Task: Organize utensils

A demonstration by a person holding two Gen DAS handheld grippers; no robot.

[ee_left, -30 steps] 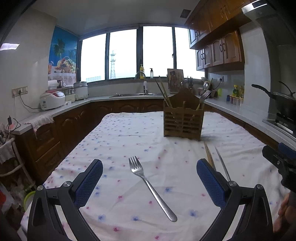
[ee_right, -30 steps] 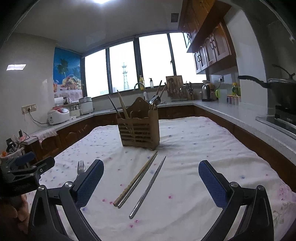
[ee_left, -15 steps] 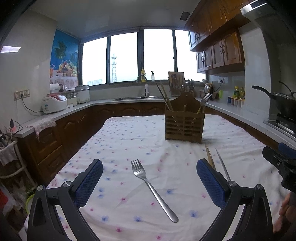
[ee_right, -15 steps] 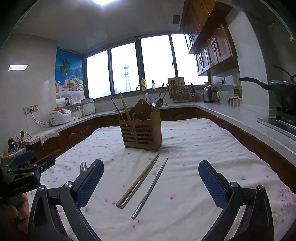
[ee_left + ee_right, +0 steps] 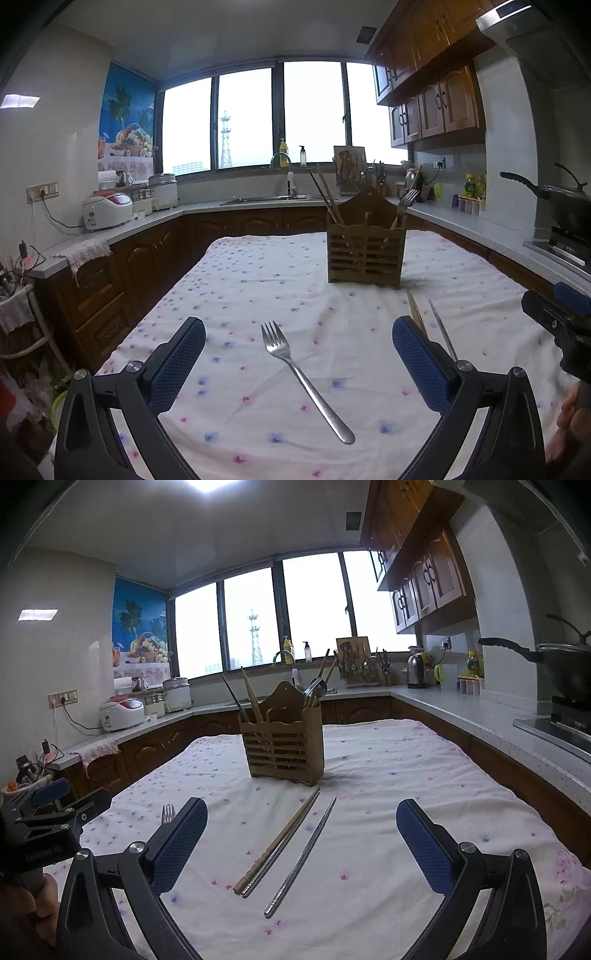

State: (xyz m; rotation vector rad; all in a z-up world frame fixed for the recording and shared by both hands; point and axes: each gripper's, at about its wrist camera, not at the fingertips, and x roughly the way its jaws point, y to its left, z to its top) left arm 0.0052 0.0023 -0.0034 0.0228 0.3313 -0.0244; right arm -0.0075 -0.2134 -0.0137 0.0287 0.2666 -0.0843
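Note:
A metal fork [image 5: 301, 376] lies on the flowered tablecloth [image 5: 258, 280], between the jaws of my open, empty left gripper [image 5: 297, 343]. A wooden utensil holder [image 5: 364, 245] stands upright beyond it, with chopsticks and a fork in it. In the right wrist view, a wooden chopstick [image 5: 279, 843], a metal chopstick beside it and a separate metal chopstick [image 5: 303, 856] lie in front of the holder [image 5: 284, 738], between the jaws of my open, empty right gripper [image 5: 301, 830]. The fork's tines [image 5: 168, 812] show at left.
Kitchen counters run around the table, with a rice cooker [image 5: 107, 210] at left, a sink [image 5: 269, 199] at the back and a wok [image 5: 565, 206] on the stove at right. The left gripper [image 5: 48, 827] shows at the right wrist view's left edge.
Both grippers have tilted or lifted slightly, so the table scene sits a little lower in each view. Nothing on the table has moved. Both grippers stay open.

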